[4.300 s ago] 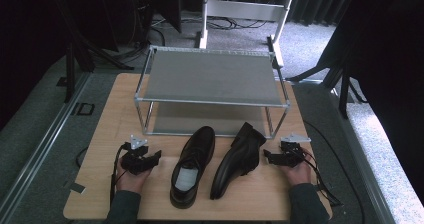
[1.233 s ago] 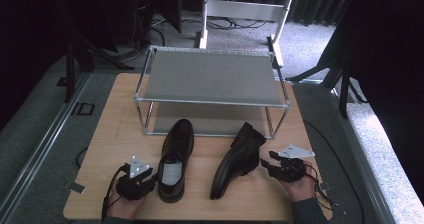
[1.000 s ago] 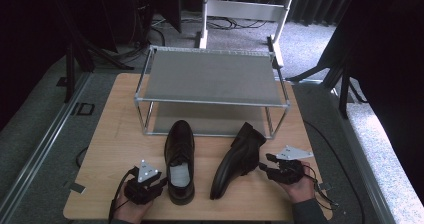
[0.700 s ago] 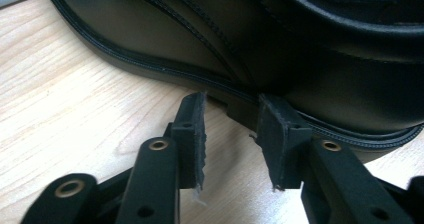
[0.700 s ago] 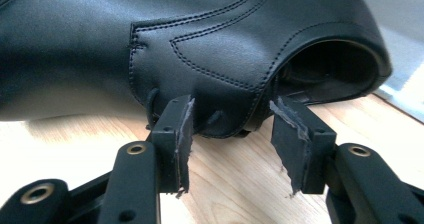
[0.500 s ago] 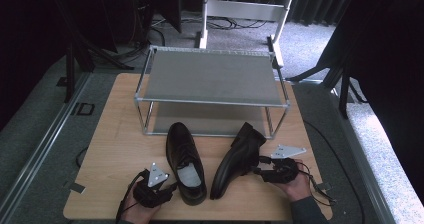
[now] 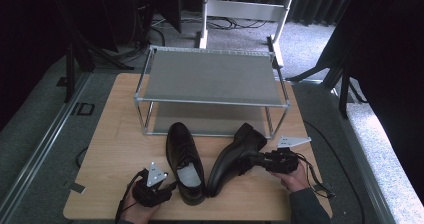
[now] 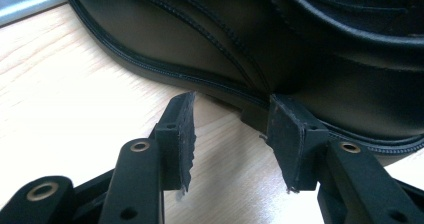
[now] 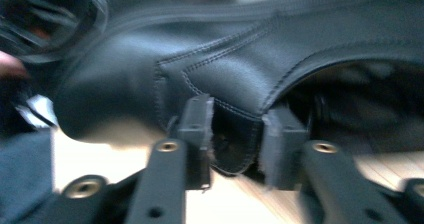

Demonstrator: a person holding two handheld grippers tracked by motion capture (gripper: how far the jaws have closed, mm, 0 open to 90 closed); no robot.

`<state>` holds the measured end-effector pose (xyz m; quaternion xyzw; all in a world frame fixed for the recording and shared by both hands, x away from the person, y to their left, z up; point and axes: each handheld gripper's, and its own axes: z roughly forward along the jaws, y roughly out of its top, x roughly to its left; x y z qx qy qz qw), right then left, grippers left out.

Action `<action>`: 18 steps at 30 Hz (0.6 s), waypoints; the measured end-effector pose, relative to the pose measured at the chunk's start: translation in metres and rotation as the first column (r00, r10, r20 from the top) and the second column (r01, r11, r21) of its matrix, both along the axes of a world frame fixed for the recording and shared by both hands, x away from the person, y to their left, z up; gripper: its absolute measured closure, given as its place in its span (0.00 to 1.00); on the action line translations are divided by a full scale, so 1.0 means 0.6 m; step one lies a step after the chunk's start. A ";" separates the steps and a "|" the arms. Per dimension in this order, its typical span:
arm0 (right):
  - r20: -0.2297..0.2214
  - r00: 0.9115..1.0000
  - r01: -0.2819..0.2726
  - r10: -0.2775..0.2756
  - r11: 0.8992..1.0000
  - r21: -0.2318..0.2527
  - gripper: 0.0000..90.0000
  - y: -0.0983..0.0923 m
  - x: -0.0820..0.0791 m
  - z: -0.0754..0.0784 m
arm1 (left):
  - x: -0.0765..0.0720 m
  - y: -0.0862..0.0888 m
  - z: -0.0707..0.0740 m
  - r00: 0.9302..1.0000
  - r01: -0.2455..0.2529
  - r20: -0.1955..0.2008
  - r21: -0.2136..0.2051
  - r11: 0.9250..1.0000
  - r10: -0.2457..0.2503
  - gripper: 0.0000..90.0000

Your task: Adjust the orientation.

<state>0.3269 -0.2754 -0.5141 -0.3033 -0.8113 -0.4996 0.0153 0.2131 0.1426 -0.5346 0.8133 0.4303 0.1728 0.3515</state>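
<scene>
1. Shoes on tabletop [image 7: 115, 134]: left shoe [image 7: 184, 161] upright, right shoe [image 7: 235, 156] tilted, before shoe rack [image 7: 210, 79].
2. Left gripper [image 7: 167, 188] jaws just opened, released beside left shoe's heel.
3. Right gripper [image 7: 250, 161] jaws just closed, clenched on right shoe's collar.

no legible text — no labels, brands, numbers or signs on anything
</scene>
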 end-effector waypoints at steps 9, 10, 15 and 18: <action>0.009 0.999 0.046 -0.046 0.999 0.029 0.95 -0.028 -0.054 0.028 | 0.000 -0.001 0.001 1.000 -0.003 0.005 0.010 1.000 0.003 0.60; 0.010 0.998 0.067 -0.067 0.997 0.026 0.95 -0.034 -0.060 0.036 | 0.000 0.000 0.001 1.000 -0.001 0.006 0.012 1.000 0.001 0.60; -0.022 0.976 0.217 -0.217 0.976 0.011 0.95 -0.058 -0.059 0.057 | 0.001 -0.001 0.001 1.000 -0.004 0.009 0.016 1.000 0.004 0.60; -0.042 0.965 0.258 -0.259 0.966 -0.012 0.94 -0.061 -0.048 0.055 | 0.002 -0.001 0.000 1.000 -0.009 0.011 0.016 1.000 0.008 0.60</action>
